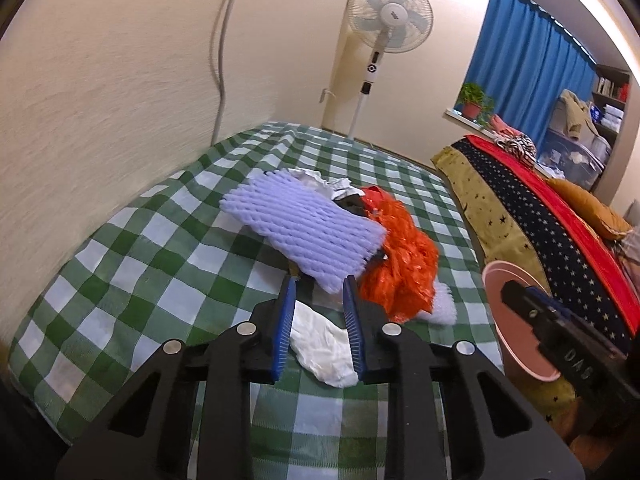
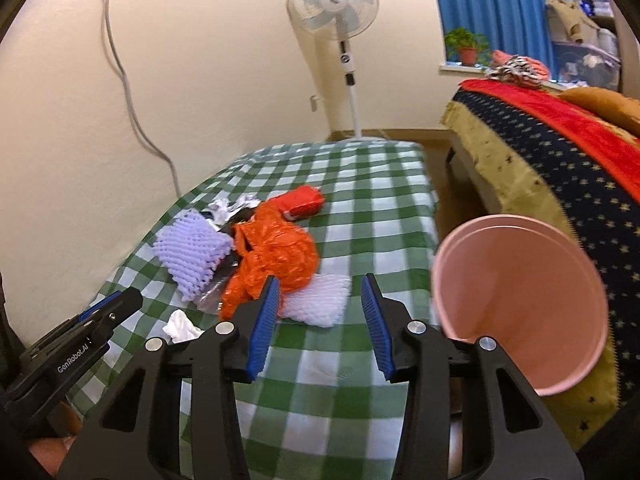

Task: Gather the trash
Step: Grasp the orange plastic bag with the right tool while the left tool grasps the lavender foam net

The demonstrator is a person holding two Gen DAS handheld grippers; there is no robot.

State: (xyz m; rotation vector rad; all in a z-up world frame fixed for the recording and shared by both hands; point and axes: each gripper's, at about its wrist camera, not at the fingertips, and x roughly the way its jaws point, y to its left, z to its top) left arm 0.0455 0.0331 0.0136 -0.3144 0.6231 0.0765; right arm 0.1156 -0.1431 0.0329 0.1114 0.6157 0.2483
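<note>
Trash is heaped on the checked counter [image 1: 132, 264]: a purple foam net [image 1: 304, 224], an orange plastic bag [image 1: 400, 272], a white foam net [image 2: 320, 300] and a crumpled white tissue [image 1: 324, 348]. The left gripper [image 1: 320, 292] is narrowed around the tissue and the foam net's near corner, though firm contact by the pads cannot be confirmed. The right gripper [image 2: 318, 300] is held partly open above the cloth with nothing between its jaws; a pink bin [image 2: 520, 308] is seen just to its right. Two pieces could be pinched together and one dropped short of the bin, or the cloth could be snagged.
</note>
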